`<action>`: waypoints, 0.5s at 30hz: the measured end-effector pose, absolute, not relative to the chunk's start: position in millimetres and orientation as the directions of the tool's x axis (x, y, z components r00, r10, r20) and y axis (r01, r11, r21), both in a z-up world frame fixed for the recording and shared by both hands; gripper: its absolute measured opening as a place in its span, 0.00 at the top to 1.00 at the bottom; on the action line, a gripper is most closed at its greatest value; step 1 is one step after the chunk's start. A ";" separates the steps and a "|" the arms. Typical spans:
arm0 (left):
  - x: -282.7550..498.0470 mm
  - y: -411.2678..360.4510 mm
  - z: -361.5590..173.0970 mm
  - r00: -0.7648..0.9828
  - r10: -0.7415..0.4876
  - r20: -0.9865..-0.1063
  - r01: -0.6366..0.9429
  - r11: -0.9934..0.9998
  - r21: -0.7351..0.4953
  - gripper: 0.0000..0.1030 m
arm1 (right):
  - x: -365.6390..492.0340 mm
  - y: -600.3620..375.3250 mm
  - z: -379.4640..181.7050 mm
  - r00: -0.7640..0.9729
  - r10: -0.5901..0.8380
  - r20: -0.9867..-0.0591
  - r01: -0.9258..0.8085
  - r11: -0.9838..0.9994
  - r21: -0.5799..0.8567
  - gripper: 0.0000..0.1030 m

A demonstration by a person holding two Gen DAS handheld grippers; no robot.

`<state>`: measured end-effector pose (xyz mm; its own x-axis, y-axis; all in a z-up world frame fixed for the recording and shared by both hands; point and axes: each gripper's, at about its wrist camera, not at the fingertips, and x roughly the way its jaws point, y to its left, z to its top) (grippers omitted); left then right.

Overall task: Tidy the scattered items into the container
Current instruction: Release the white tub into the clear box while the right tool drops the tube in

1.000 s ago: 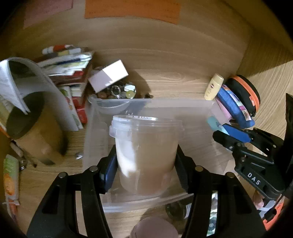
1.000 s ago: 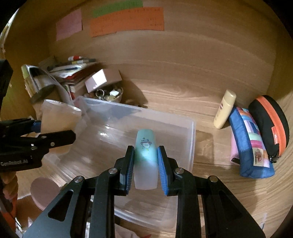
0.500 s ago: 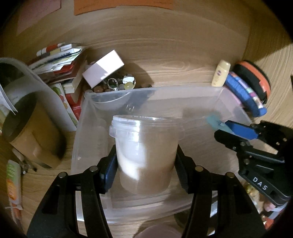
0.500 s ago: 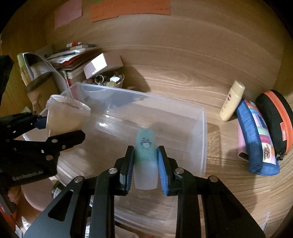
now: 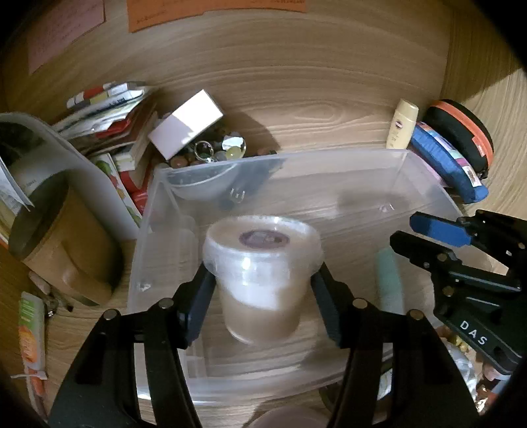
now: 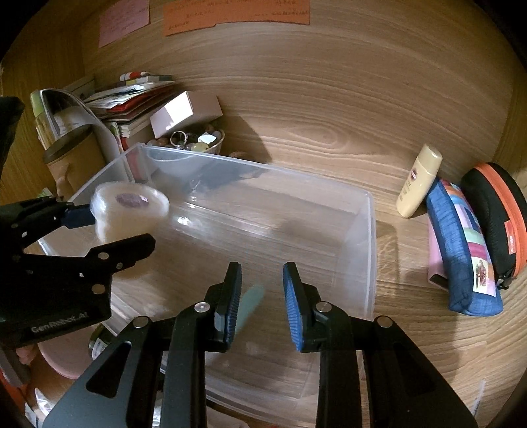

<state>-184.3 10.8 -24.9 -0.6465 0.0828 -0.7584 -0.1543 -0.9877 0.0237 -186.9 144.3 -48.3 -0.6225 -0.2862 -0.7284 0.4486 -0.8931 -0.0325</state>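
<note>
**Tub and bottle over the clear box**

Wooden desk with wavy brown lines is under everything, and orange and pink paper notes hang on the far wall. My big see-through plastic box sits in the middle of the desk. My left claw hangs over the left part of the box. The round clear plastic tub with a lid sits between its two fingers, but it looks blurry and I cannot tell if they squeeze it. My right claw is over the near right part of the box, and its blue fingers are spread apart with nothing between them. The small pale green bottle is a blurry shape just beside the left finger, inside the box.

On the far left is a messy pile of books and papers, a pink-white cardboard box and a little bowl of shiny bits. On the right are a cream lotion bottle, a blue patchwork pouch and a black case with an orange zip.
</note>
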 end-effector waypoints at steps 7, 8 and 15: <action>-181.8 7.1 -20.5 -0.651 0.117 -0.750 -0.160 -0.987 -0.016 0.42 | -178.5 142.5 -40.0 -0.663 -0.294 -0.689 0.453 -0.890 -0.056 0.49; -180.2 7.6 -18.5 -0.655 0.122 -0.745 -0.165 -0.986 -0.016 0.42 | -177.4 142.2 -38.8 -0.670 -0.292 -0.682 0.451 -0.890 -0.062 0.45; -167.5 5.7 1.4 -0.700 0.108 -0.706 -0.154 -0.988 0.001 0.31 | -175.8 147.6 -31.7 -0.695 -0.295 -0.656 0.439 -0.896 -0.062 0.36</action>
<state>-167.5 5.7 1.4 -0.7002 0.1082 -0.7057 -0.1536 -0.9881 0.0010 -175.8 147.6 -31.7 -0.6945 -0.2955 -0.6560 0.4394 -0.8962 -0.0616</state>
